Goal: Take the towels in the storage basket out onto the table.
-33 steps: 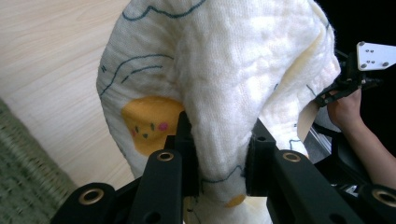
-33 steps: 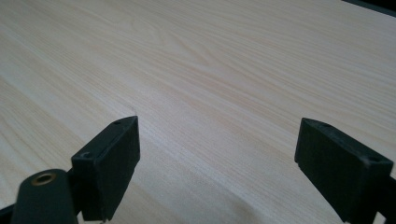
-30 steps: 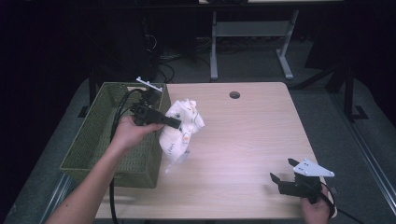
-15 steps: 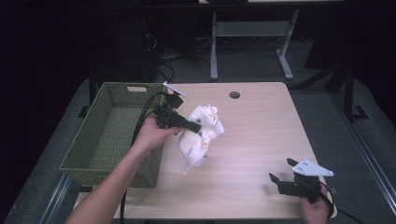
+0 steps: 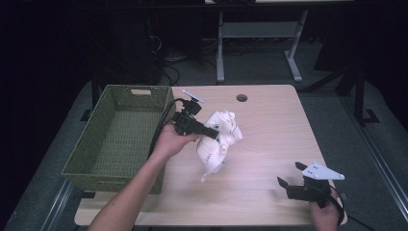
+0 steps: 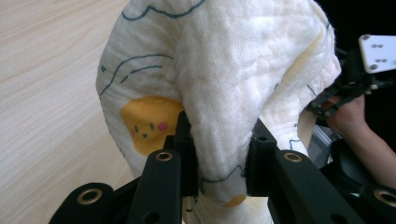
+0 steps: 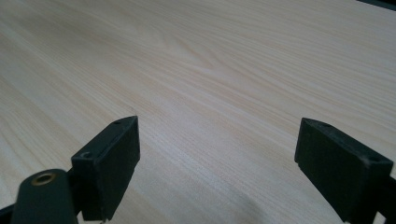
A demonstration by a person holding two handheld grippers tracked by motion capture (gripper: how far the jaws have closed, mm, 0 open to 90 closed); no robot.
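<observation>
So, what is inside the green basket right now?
The green basket looks empty: the woven floor and walls show in the high view. Its near-right corner is covered by the person's forearm, so that part cannot be checked.

So from the right gripper view you're basically staring at the bench [image 7: 210,70], light wood with the grain running in long streaks and a soft swirl in the middle. The right gripper [image 7: 217,158] sits low at the near edge, its two black jaws standing wide apart with nothing but bare wood between them. The left jaw is a blocky pad with a brass-ringed hole on the arm below it, and the right jaw is cut off by the corner. There's a dark sliver at the far right corner, past the bench edge.
</observation>
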